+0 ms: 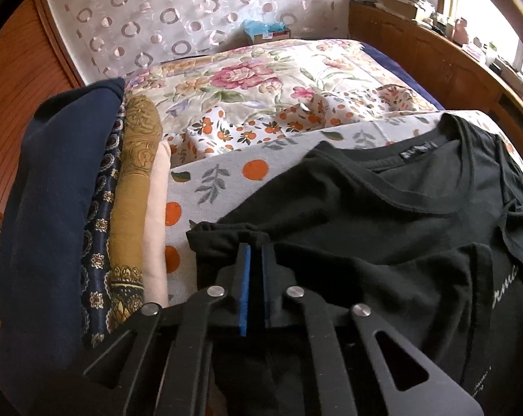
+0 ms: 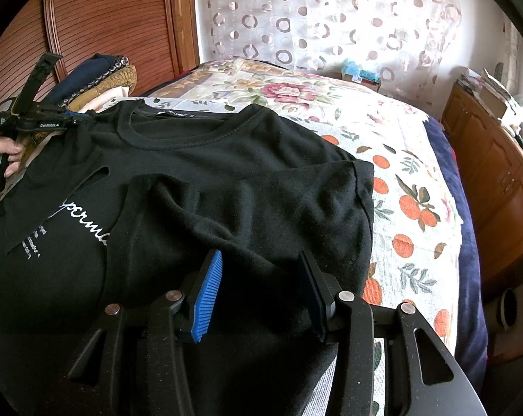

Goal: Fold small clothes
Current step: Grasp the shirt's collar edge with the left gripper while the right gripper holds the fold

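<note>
Shirt [image 2: 226, 180] lies flat on the bed [image 2: 417, 187], right sleeve folded in. My left tool [image 1: 256, 253] pinches its left shoulder; my right tool [image 2: 261, 287] hovers wide open, gripping nothing. I should fold that side straight across, keeping edges parallel.

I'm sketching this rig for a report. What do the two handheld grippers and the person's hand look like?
Both the left gripper and the right gripper are matte black linkages with silver pivot pins, triangular cutouts and ribbed blue pads. The left one carries white "GenRobot.AI" lettering. The bare hand shows no sleeve.
</note>
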Demonstrator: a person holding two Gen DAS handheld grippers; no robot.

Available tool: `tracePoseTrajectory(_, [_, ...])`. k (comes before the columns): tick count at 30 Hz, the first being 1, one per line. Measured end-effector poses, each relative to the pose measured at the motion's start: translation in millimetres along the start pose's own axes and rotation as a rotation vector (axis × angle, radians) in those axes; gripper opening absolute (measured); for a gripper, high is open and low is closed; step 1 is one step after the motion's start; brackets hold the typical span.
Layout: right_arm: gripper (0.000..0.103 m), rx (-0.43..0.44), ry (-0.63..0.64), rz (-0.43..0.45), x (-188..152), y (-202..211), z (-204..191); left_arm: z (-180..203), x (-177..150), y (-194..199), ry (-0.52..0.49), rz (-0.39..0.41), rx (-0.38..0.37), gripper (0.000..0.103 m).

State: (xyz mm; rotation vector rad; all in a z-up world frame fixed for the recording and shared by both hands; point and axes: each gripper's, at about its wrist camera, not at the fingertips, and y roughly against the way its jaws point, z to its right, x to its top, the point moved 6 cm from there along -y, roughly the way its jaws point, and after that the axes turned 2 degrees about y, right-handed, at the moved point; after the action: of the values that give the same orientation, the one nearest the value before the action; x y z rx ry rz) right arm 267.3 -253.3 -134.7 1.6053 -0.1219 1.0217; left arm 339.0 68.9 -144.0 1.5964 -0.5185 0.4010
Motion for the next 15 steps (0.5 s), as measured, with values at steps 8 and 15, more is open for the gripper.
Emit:
tracePoseTrajectory(8, [0.048, -0.004, 0.001, 0.000, -0.5, 0.3, -0.1, -23.1, 23.9, 50.6, 0.009, 0.148, 0.042, 0.004])
tracePoseTrajectory(15, [0.049, 0.003, -0.065, -0.009, 5.1, 7.7, 16.6, -62.3, 36.5, 79.5, 0.070, 0.225, 0.055, 0.004])
